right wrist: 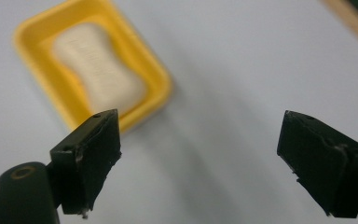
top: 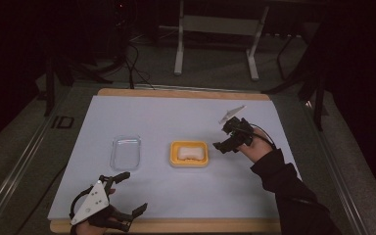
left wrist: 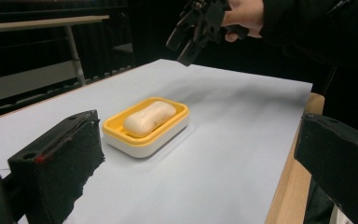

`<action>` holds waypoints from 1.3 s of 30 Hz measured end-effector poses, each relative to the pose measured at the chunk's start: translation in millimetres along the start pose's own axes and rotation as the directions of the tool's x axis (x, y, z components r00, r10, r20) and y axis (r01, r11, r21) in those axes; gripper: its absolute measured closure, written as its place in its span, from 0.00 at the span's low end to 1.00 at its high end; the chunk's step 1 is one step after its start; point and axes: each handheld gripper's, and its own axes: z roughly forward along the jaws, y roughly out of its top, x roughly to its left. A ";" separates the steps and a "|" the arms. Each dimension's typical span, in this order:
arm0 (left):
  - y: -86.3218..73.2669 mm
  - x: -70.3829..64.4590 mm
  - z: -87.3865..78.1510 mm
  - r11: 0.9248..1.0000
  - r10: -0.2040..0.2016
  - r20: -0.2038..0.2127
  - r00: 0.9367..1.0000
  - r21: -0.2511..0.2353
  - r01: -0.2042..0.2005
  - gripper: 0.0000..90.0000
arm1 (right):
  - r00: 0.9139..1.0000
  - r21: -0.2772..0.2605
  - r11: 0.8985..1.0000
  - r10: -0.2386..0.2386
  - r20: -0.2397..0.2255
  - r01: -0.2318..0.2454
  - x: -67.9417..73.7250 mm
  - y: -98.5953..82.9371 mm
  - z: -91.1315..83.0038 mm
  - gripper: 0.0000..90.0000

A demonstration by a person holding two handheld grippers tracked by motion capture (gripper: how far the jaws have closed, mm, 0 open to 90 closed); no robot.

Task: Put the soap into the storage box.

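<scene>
soap dish [top: 189,154] probably clear of right gripper [top: 229,139]

Soap [top: 190,152] in dish [top: 175,155], lid [top: 126,152] left, rt tongs [top: 231,140] right

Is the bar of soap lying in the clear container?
No, the soap lies in the yellow dish; the clear container beside it holds nothing.

No printed word, brand or number is showing clearly enough to read in any view. The pale, waisted bar of soap [right wrist: 98,65] lying in the yellow plastic soap dish [right wrist: 156,100] is carrying a line of embossed lettering in the right gripper view, but it is blurring too much to make out.
</scene>
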 end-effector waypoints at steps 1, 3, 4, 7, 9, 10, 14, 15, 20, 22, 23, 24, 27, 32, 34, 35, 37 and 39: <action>-0.1 0.0 0.2 1.000 0.000 0.000 1.000 0.001 0.000 0.01 | 1.000 -0.012 1.000 0.015 0.003 -0.015 -1.3 -3.0 -1.8 0.15; -0.1 -0.2 0.4 1.000 0.001 0.000 1.000 0.005 -0.001 0.01 | 0.999 -0.027 0.999 0.040 0.021 -0.039 -2.2 -8.7 -4.7 0.15; -0.1 -0.3 0.5 1.000 0.001 0.001 1.000 0.005 -0.001 0.01 | 0.998 -0.036 0.998 0.051 0.032 -0.049 -2.0 -11.6 -6.2 0.15; -0.1 -0.4 0.6 1.000 0.001 0.001 1.000 0.005 -0.001 0.01 | 0.998 -0.051 0.997 0.064 0.020 -0.063 -1.3 -19.7 -10.0 0.15; -0.1 -0.3 0.8 1.000 0.000 0.002 1.000 0.005 0.000 0.01 | 0.998 -0.057 0.997 0.061 0.030 -0.059 1.0 -24.5 -11.8 0.15; -0.1 -0.3 0.8 1.000 0.000 0.002 1.000 0.005 0.000 0.01 | 0.997 -0.062 0.996 0.066 0.039 -0.063 2.3 -27.1 -12.9 0.15; -0.1 -0.8 0.7 1.000 0.000 0.001 1.000 0.006 0.000 0.01 | 0.993 -0.089 0.991 0.107 0.043 -0.103 7.4 -38.0 -15.9 0.15; -0.1 -0.8 0.8 1.000 0.000 0.001 1.000 0.006 0.000 0.01 | 0.992 -0.099 0.989 0.114 0.056 -0.108 9.2 -41.0 -16.7 0.15; -0.2 -0.9 1.2 1.000 0.000 0.002 1.000 0.006 0.000 0.01 | 0.981 -0.138 0.977 0.175 0.081 -0.163 13.4 -57.8 -20.7 0.15; -0.3 -1.0 1.3 1.000 0.000 0.002 1.000 0.008 0.000 0.01 | 0.977 -0.148 0.973 0.193 0.088 -0.179 15.1 -63.1 -21.5 0.15; -0.3 -1.0 1.3 1.000 0.000 0.002 1.000 0.008 0.000 0.01 | 0.977 -0.148 0.973 0.193 0.088 -0.179 15.1 -63.1 -21.5 0.15; -0.3 -1.0 1.4 1.000 0.001 0.002 1.000 0.010 -0.001 0.01 | 0.976 -0.150 0.972 0.195 0.094 -0.180 15.9 -65.8 -21.8 0.15; -0.2 -1.3 1.3 1.000 0.001 0.003 1.000 0.008 -0.001 0.01 | 0.973 -0.166 0.969 0.201 0.113 -0.181 17.4 -74.8 -26.2 0.15; -0.2 -1.2 1.1 1.000 0.000 0.003 1.000 0.010 0.000 0.01 | 0.968 -0.191 0.962 0.222 0.118 -0.197 20.2 -82.9 -31.7 0.15; -0.2 -1.3 1.2 1.000 0.000 0.004 1.000 0.012 0.000 0.01 | 0.964 -0.209 0.954 0.240 0.111 -0.213 24.5 -90.0 -34.2 0.15; -0.2 -1.3 1.2 1.000 0.001 0.005 1.000 0.015 -0.001 0.01 | 0.964 -0.209 0.954 0.240 0.111 -0.213 24.5 -90.0 -34.2 0.15; -0.1 -1.4 1.3 1.000 0.001 0.006 1.000 0.013 -0.001 0.01 | 0.961 -0.221 0.950 0.250 0.118 -0.220 27.6 -94.7 -35.3 0.15; 0.0 -1.5 1.1 1.000 0.000 0.007 1.000 0.009 0.000 0.01 | 0.954 -0.260 0.937 0.272 0.125 -0.233 31.2 -102.0 -37.7 0.15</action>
